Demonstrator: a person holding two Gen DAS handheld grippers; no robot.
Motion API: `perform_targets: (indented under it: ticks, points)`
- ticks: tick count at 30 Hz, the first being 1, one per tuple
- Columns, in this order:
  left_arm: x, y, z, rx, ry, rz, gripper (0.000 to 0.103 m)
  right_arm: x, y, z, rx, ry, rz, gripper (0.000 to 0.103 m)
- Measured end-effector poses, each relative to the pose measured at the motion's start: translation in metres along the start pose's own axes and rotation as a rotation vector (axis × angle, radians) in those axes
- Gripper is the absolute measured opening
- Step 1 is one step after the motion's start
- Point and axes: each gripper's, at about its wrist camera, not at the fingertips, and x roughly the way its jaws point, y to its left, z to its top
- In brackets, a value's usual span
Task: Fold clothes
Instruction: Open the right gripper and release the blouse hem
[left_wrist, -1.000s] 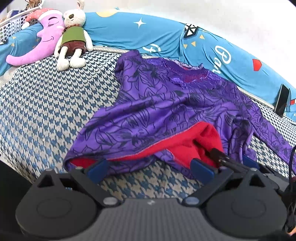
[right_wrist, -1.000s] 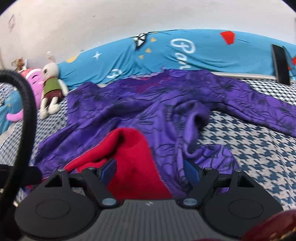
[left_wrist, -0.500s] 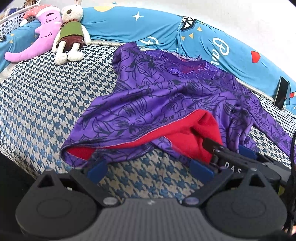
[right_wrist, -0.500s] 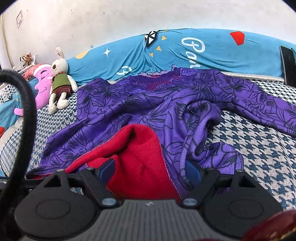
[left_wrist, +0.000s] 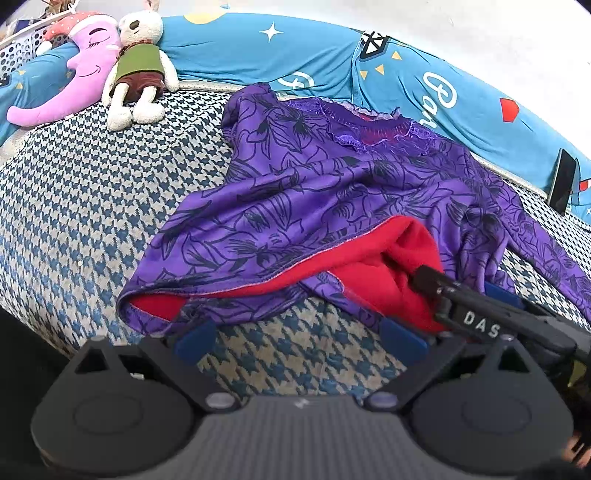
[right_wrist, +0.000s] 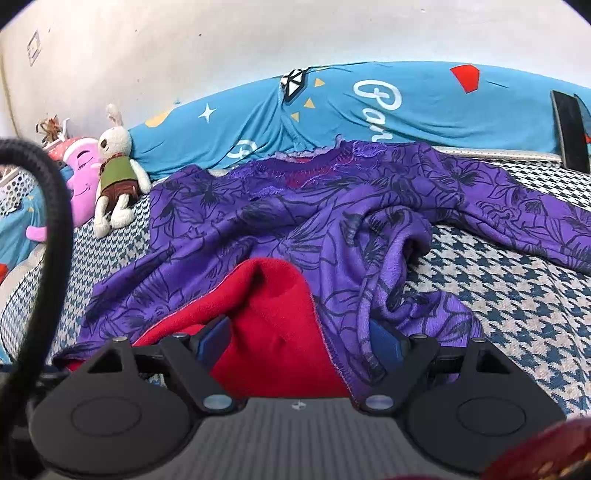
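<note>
Bed (left_wrist: 74, 206) with houndstooth cover, blue bolster (right_wrist: 424, 107) along wall. Purple floral garment (left_wrist: 314, 192), red lining (right_wrist: 269, 325) showing, spread mid-bed, hem nearest. Left gripper (left_wrist: 301, 338) fingers spread at hem edge. Right gripper (right_wrist: 301, 341) fingers spread, straddling bunched lining.

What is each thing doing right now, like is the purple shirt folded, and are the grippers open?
Purple shirt: unfolded, rumpled, hem turned up showing red lining.
Left gripper: open, at the near hem, holding nothing.
Right gripper: open, hem cloth lying between its fingers.
Bunny toy: lying against the pink moon pillow.
Phone: propped upright against the blue cushion, screen dark.
</note>
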Motion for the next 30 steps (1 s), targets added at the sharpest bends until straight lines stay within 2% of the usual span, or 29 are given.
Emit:
perform_targets:
  ticks: [9, 25, 30]
  points:
    - [0.016, -0.006, -0.007, 0.030, 0.039, -0.007, 0.100, -0.003, -0.010, 0.005, 0.045, -0.021, -0.022, 0.081]
    - [0.021, -0.013, -0.005, 0.052, 0.035, -0.006, 0.100, -0.007, -0.010, 0.008, 0.037, -0.034, -0.019, 0.081]
    - [0.026, -0.011, -0.004, 0.050, 0.040, -0.009, 0.100, -0.006, -0.013, 0.015, 0.038, -0.025, 0.005, 0.081]
